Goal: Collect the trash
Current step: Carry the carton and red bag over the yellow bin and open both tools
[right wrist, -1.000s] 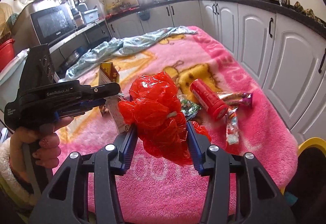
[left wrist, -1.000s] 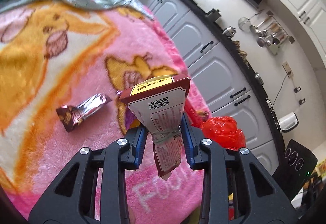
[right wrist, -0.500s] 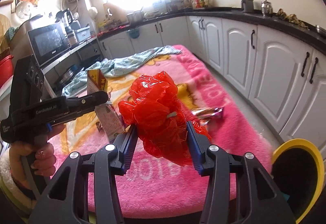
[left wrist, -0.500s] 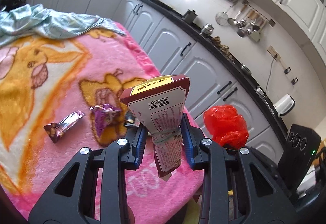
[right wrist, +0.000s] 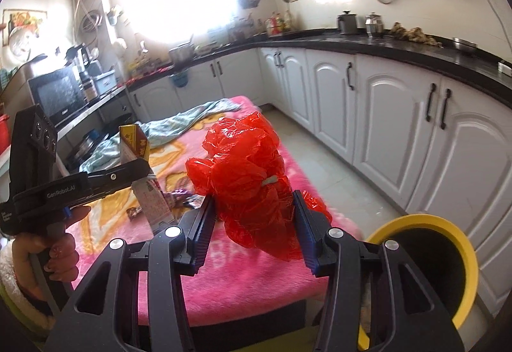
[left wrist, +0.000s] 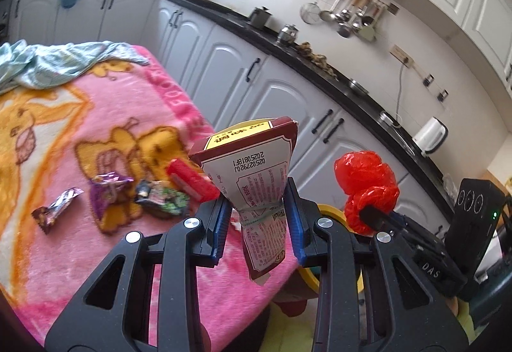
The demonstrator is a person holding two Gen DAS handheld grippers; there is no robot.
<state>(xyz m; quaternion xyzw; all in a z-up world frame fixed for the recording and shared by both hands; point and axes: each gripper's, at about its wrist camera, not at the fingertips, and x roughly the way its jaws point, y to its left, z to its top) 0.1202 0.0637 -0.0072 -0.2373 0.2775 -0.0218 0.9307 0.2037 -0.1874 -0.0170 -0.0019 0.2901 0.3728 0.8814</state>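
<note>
With my left claw [left wrist: 257,225] clamping a crushed carton [left wrist: 256,179] and my right claw [right wrist: 252,224] gripping a red plastic bag [right wrist: 246,166], I should center each over the yellow-rimmed bin [right wrist: 448,230] at near right before releasing.

- Table draped in a pink cartoon blanket [left wrist: 105,115].
- At 11 o'clock in the left wrist view: a crumpled pale-green cloth [left wrist: 54,62].
- Toward 9 o'clock, a row: brown foil wrapper [left wrist: 56,208], purple wrapper [left wrist: 107,192], dark green-patterned wrapper [left wrist: 160,198], red tube [left wrist: 190,179].

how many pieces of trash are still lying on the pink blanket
4, in a row: silver-brown wrapper far left, purple wrapper, dark green-patterned wrapper, red tube beside the held carton. The grippers may hide more.
</note>
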